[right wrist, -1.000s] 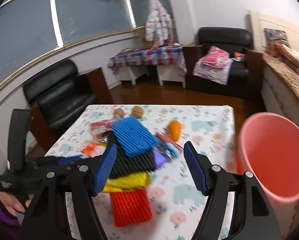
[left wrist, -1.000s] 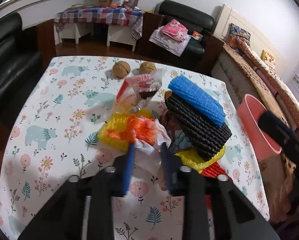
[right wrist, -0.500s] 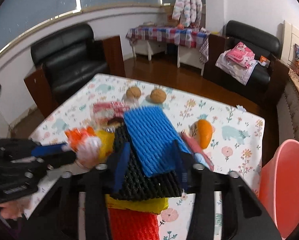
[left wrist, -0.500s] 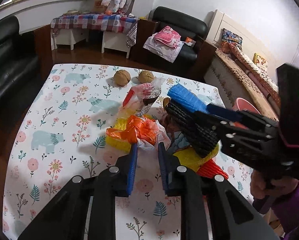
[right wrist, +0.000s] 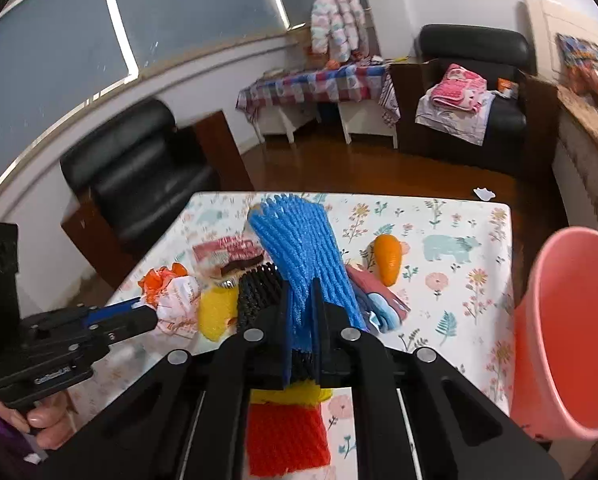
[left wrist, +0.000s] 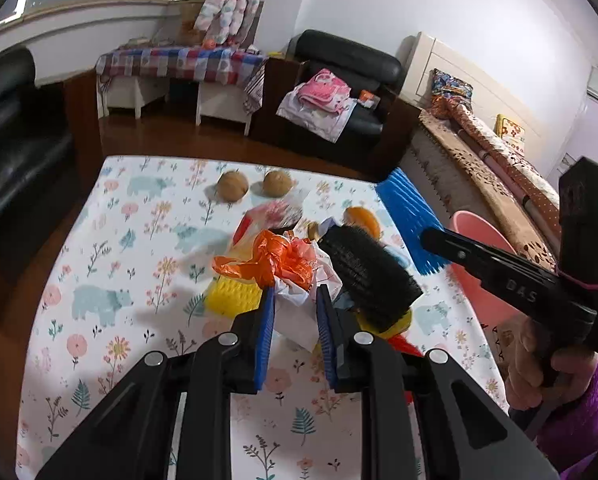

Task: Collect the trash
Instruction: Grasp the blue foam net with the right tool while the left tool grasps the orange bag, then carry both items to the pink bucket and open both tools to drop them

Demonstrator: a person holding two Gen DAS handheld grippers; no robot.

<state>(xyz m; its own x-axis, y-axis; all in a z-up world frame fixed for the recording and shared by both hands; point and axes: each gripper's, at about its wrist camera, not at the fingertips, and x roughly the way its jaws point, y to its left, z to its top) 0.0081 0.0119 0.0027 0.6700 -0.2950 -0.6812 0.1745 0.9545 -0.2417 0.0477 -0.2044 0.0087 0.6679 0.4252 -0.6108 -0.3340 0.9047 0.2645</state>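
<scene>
My left gripper [left wrist: 295, 304] is shut on a crumpled white and orange plastic bag [left wrist: 287, 268], held just above the table; it also shows in the right wrist view [right wrist: 171, 300]. My right gripper [right wrist: 301, 300] is shut on a blue foam net [right wrist: 303, 248], lifted off the pile; in the left wrist view the blue net [left wrist: 411, 220] hangs tilted over the table's right side. A black foam net [left wrist: 367, 272], a yellow net [left wrist: 235, 298] and a red net [right wrist: 287, 436] lie on the table. A pink bin [right wrist: 567, 328] stands at the table's right edge.
The floral tablecloth [left wrist: 119, 280] also holds two walnuts [left wrist: 233, 186], a red snack wrapper [right wrist: 229, 252], an orange toy carrot [right wrist: 389, 260] and small wrappers [right wrist: 379, 300]. Black sofas, a checked side table and a bed surround the table.
My right gripper closed on the blue net and lifted it off the black net. My left gripper closed on the white and orange bag and raised it slightly.
</scene>
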